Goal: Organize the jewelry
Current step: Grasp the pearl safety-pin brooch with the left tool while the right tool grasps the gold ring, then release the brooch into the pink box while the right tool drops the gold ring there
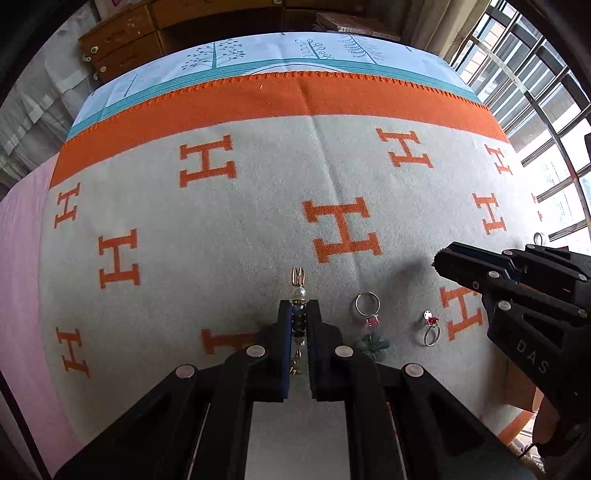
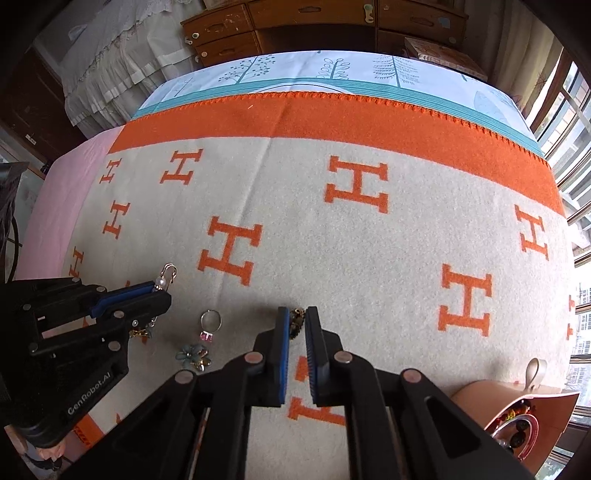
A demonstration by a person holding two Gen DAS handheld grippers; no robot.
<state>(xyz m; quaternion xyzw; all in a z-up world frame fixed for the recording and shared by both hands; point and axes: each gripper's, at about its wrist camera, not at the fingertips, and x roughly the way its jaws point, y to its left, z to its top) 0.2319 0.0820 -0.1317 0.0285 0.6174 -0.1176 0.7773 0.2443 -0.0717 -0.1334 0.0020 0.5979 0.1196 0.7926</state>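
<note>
My left gripper (image 1: 298,308) is shut on a beaded pin brooch (image 1: 298,291) with a pearl and gold loop sticking out past the fingertips; it also shows in the right wrist view (image 2: 164,277). My right gripper (image 2: 296,314) is shut on a small dark, gold-trimmed jewel (image 2: 296,320), held above the blanket. It shows in the left wrist view (image 1: 441,258) at the right. On the blanket lie a silver ring with a pink stone (image 1: 368,308), a ring with a red stone (image 1: 430,325) and a blue-green flower piece (image 1: 373,343).
A grey blanket with orange H letters (image 1: 221,221) covers the bed. A pink open jewelry case (image 2: 517,424) with several pieces inside sits at the lower right of the right wrist view. Wooden drawers (image 2: 229,33) stand behind the bed; windows are to the right.
</note>
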